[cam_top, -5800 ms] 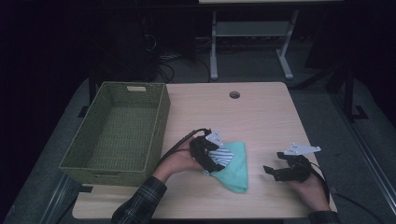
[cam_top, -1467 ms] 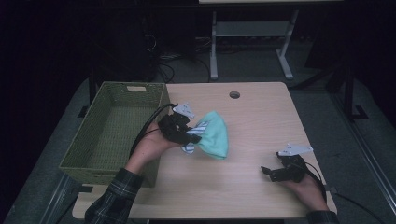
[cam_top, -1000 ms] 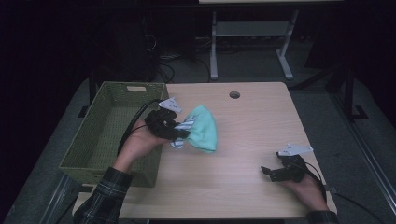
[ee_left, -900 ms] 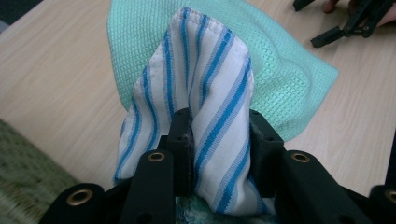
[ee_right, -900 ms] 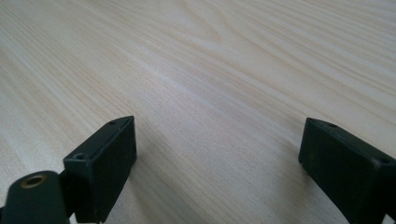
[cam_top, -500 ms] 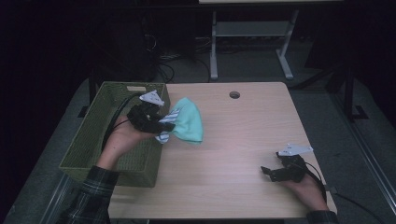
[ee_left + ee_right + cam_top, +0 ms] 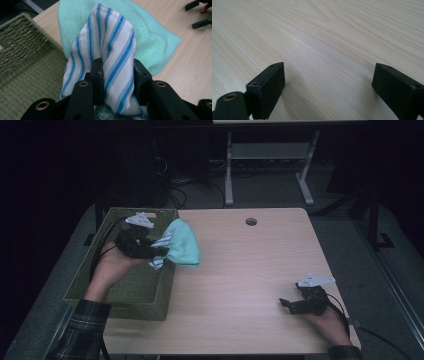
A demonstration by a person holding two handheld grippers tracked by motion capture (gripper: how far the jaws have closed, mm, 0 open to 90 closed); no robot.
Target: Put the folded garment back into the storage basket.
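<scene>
Left gripper (image 7: 152, 251) clamped on bundled cloths, a white blue-striped woven towel (image 7: 110, 62) pinched between the jaws with a mint-green waffle-weave cloth (image 7: 181, 249) hanging beyond. Carried since a second ago from over the light wooden counter (image 7: 250, 270) to the rim of the olive woven rectangular basket (image 7: 125, 292), now directly beneath; release into it judged next. Right gripper (image 7: 291, 306) wide open, empty, resting low over the counter.

L gripper (image 7: 150, 251) has carried striped cloth (image 7: 110, 62) & teal towel (image 7: 182, 249) from table centre to over basket (image 7: 125, 290) rim.
</scene>
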